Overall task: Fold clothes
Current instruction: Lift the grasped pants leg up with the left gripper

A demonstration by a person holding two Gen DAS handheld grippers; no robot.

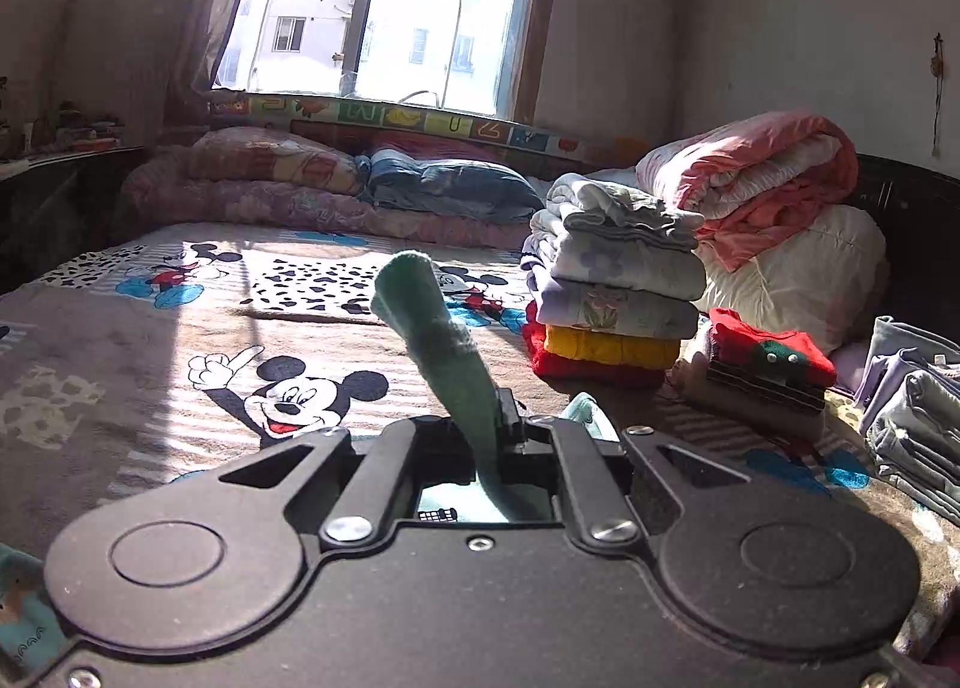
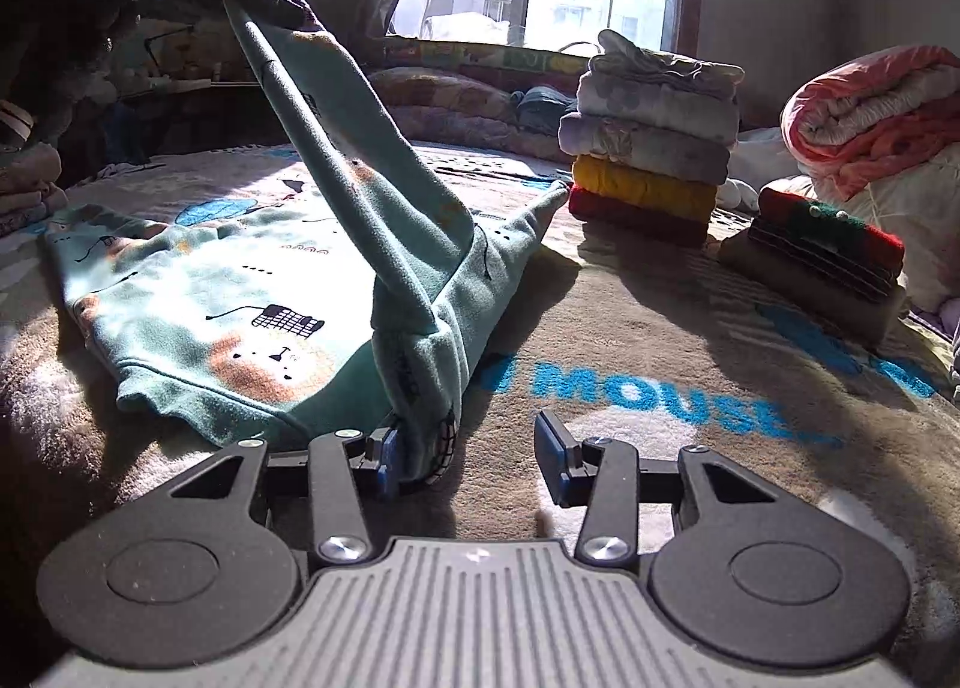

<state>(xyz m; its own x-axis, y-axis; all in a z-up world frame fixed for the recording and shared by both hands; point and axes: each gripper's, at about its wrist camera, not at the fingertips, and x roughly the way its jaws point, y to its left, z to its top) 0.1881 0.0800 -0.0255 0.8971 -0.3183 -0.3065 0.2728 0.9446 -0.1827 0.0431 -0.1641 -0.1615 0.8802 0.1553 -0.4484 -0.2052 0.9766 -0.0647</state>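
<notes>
- The teal printed garment (image 2: 228,280) lies mostly flat on the cartoon-print bed cover (image 2: 660,328), its hem toward the right wrist camera.
- One sleeve (image 2: 336,147) is lifted off the body of the garment and stretched diagonally up and to the left, where its cuff end (image 1: 408,280) sticks out past the left gripper (image 1: 501,430), which is clamped on it.
- The right gripper (image 2: 468,448) stands with its jaws apart at the garment's near corner; the left blue pad (image 2: 387,457) touches the bunched fabric, the other pad is clear of it, so nothing is pinched there.
- Judged step: folding the sleeve across the body, with the corner not yet secured.
- Next move likely calls for bringing the right jaws together on the corner to pin it, then carrying the sleeve over and laying it flat without dragging the garment.
- Beyond it stand a tall stack of folded clothes (image 2: 651,147), a smaller red-topped stack (image 2: 828,250) and a rolled pink quilt (image 2: 876,105).
</notes>
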